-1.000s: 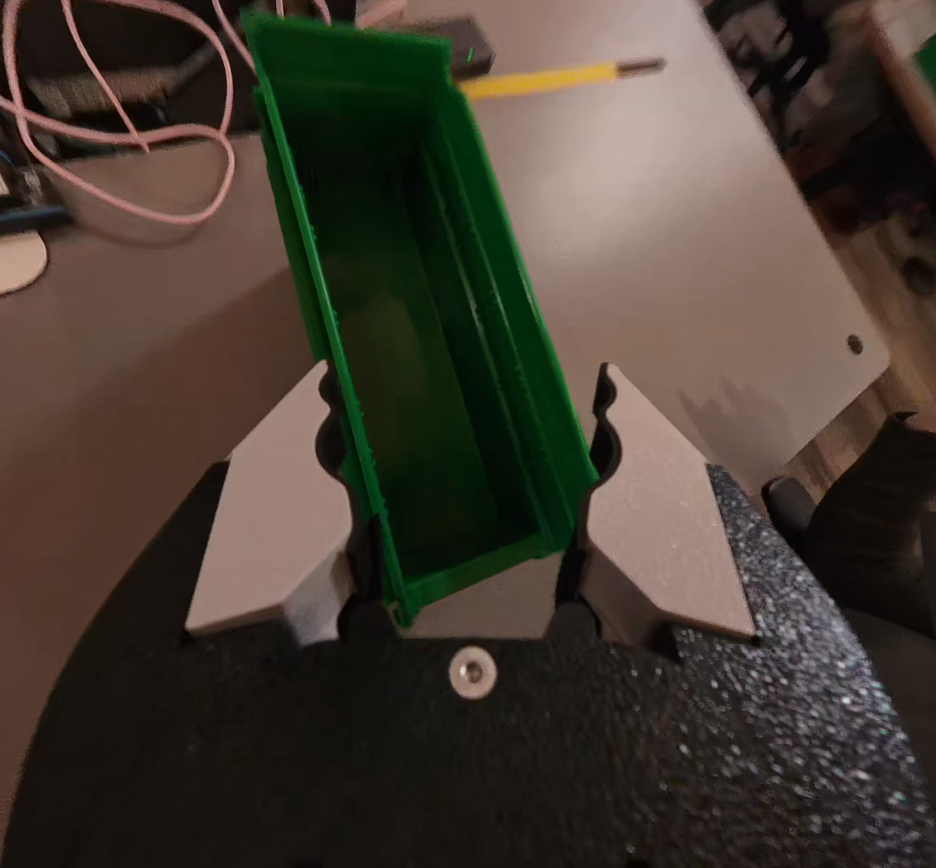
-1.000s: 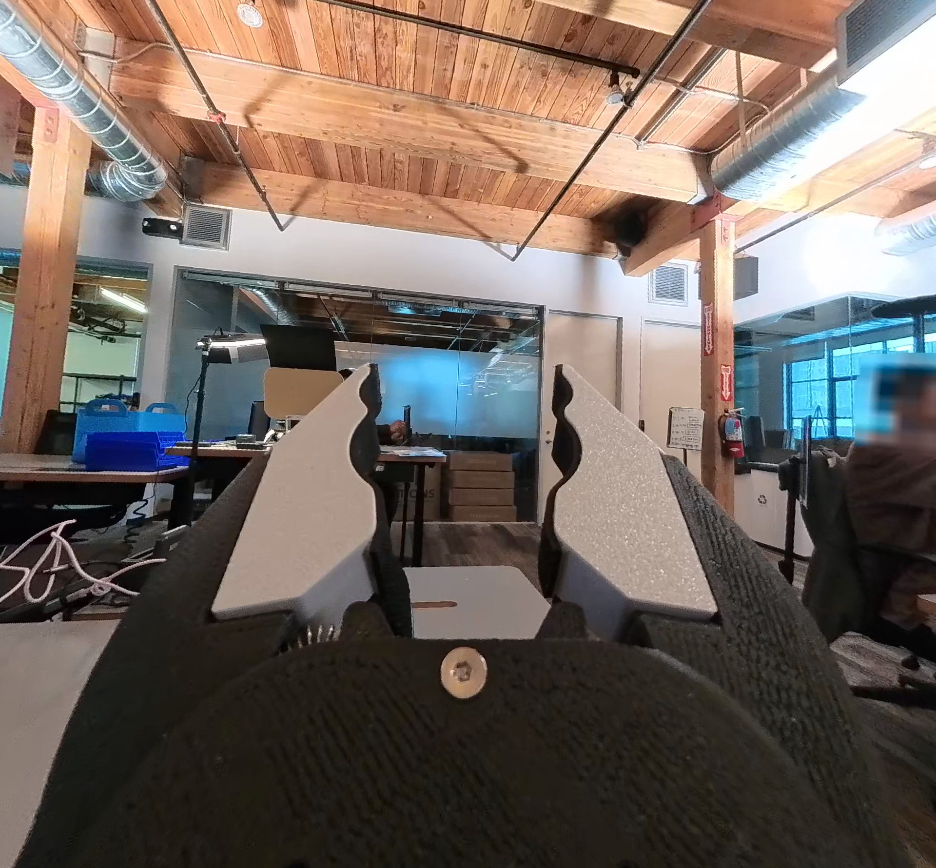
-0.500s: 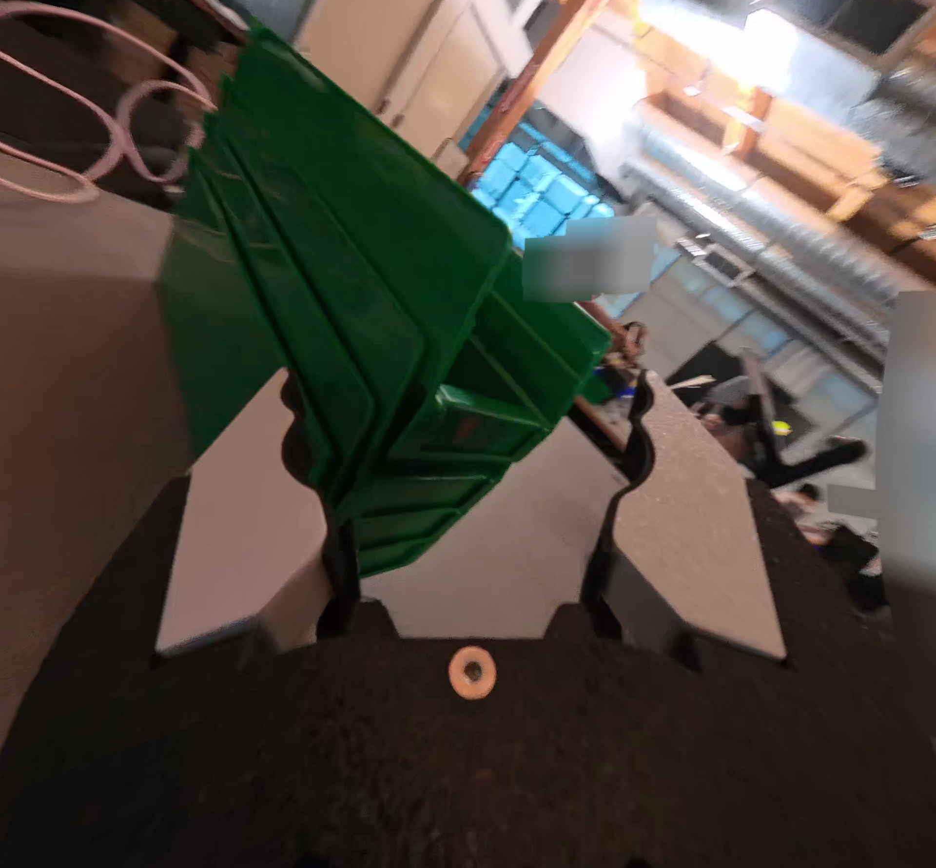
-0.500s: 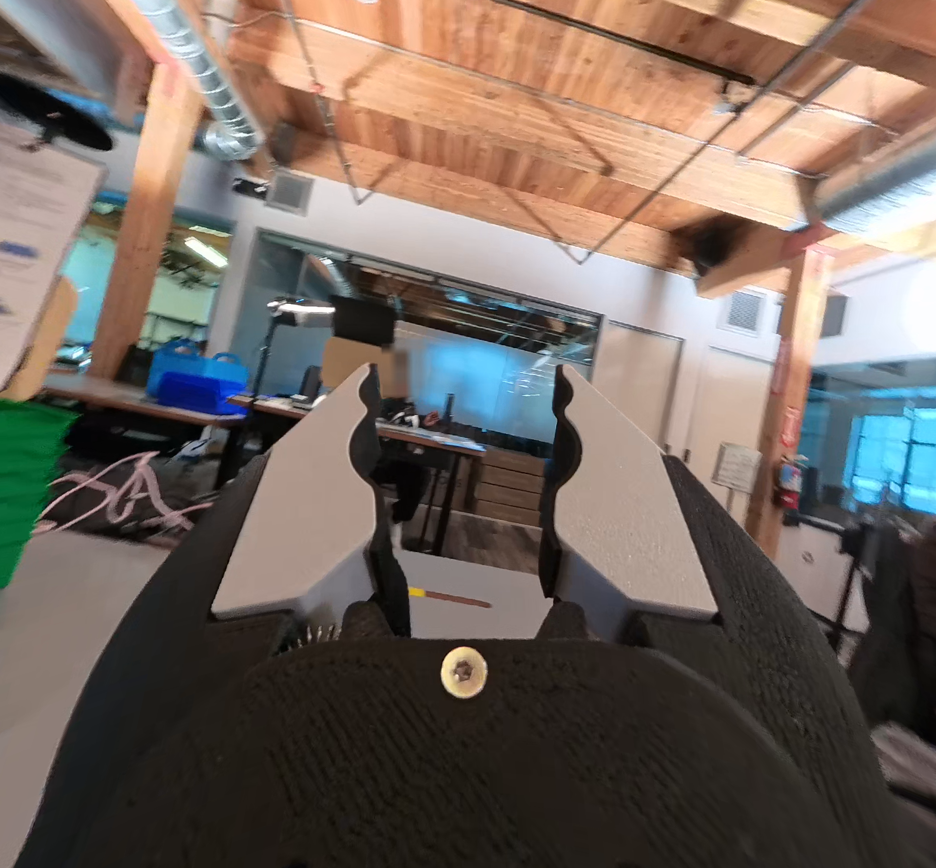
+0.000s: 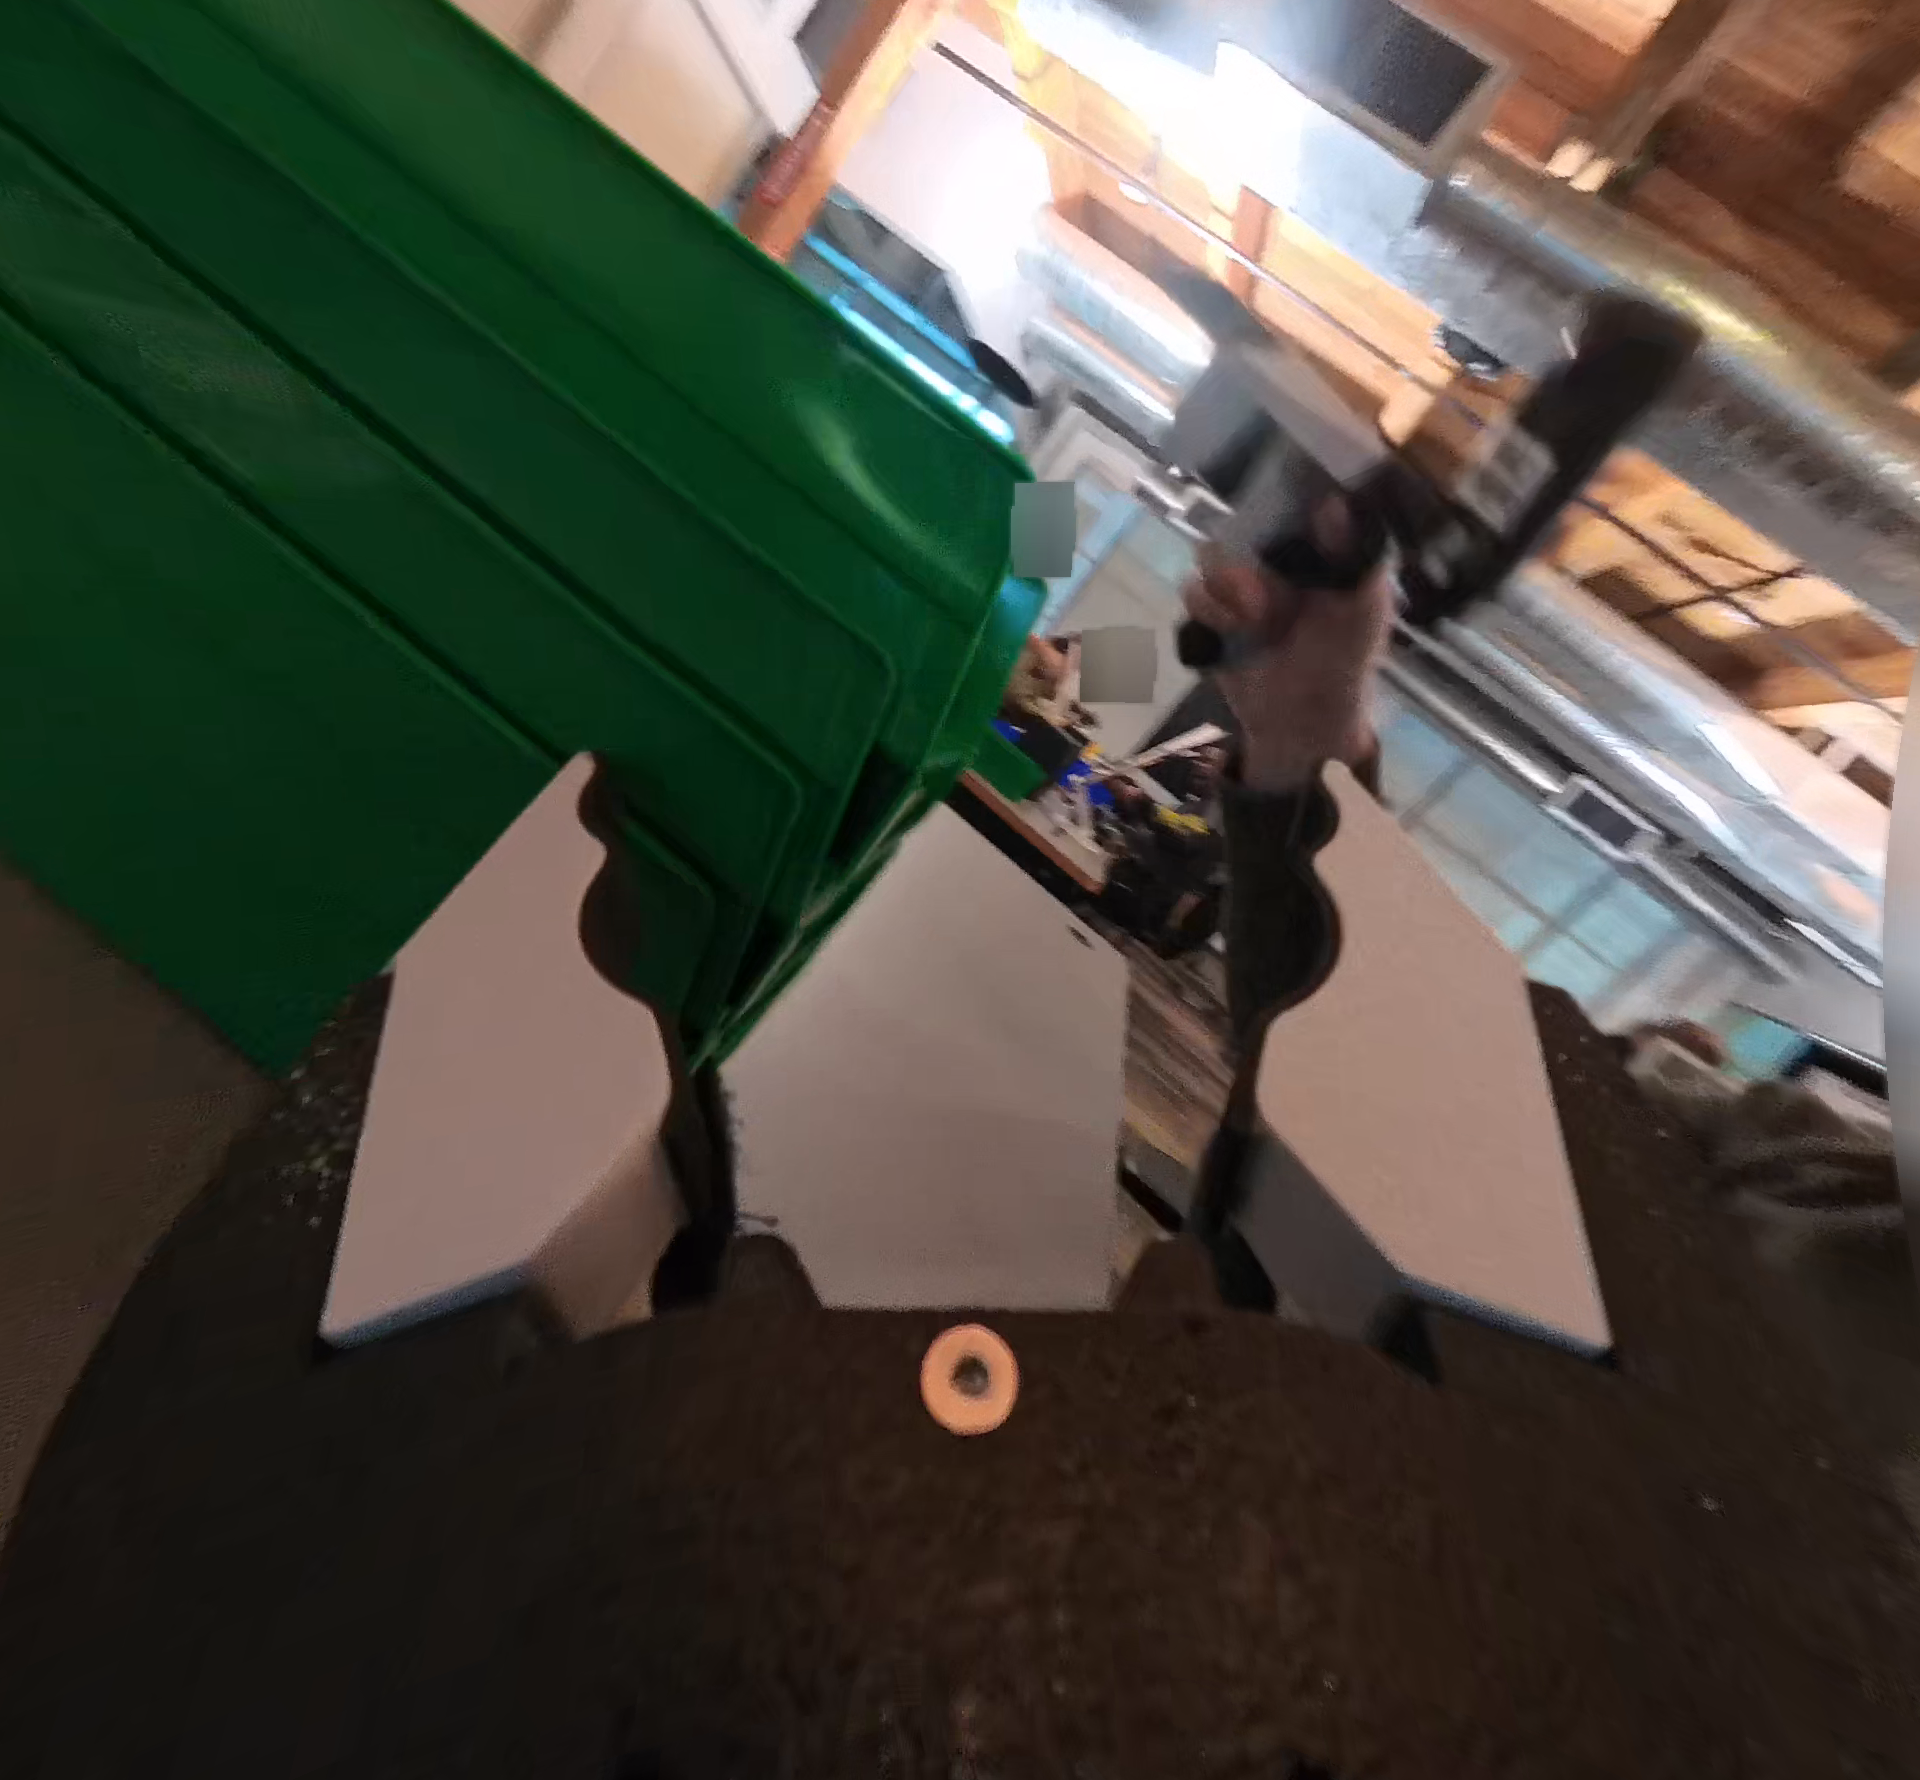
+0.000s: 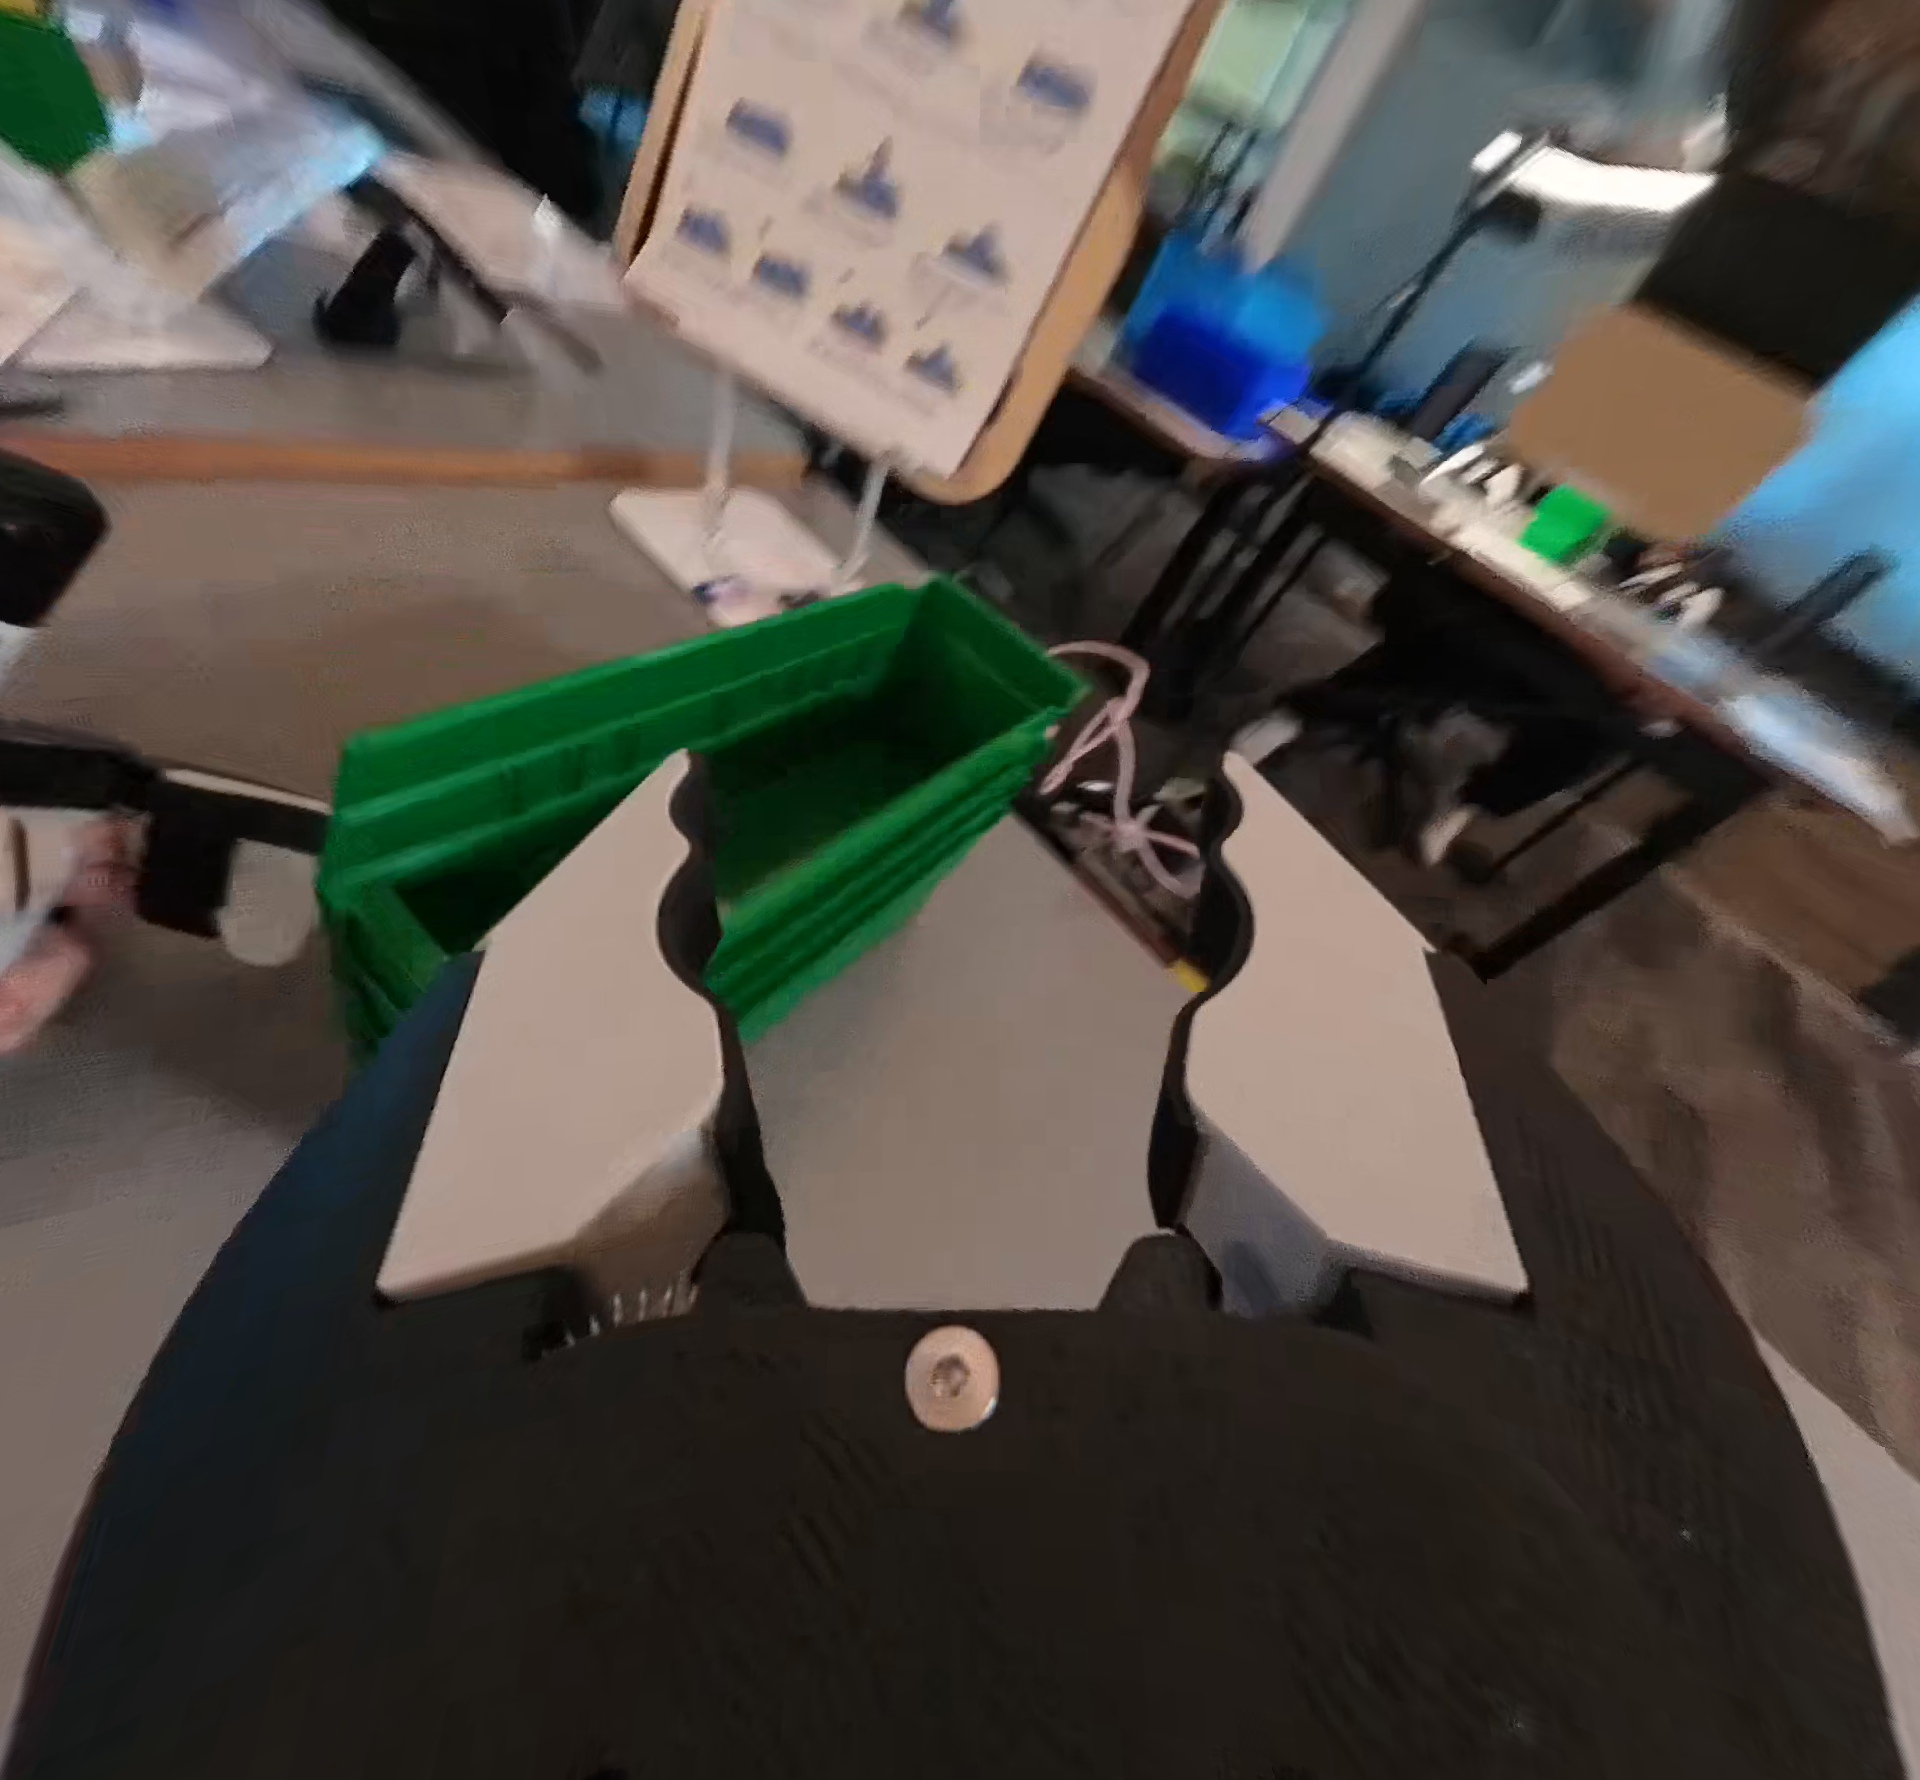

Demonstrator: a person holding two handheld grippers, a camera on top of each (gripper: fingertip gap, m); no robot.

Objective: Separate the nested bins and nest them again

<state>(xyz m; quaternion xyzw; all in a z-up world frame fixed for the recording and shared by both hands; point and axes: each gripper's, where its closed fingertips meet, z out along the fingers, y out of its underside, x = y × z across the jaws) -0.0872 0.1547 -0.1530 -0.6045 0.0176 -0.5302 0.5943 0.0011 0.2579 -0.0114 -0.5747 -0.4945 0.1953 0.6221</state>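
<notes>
In the left wrist view the stack of green bins (image 5: 436, 442) fills the left side, tilted, its corner against the left finger (image 5: 499, 1055) of the left gripper (image 5: 951, 909), whose jaws stand wide. The right wrist view shows the same bins (image 6: 665, 795) resting on the grey counter (image 6: 935, 1107), a pink cable (image 6: 1117, 774) just beyond them. The right gripper (image 6: 956, 909) hovers near, jaws wide and holding nothing.

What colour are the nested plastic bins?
Green, all of them; the nested plastic bins show best in the right wrist view.
</notes>
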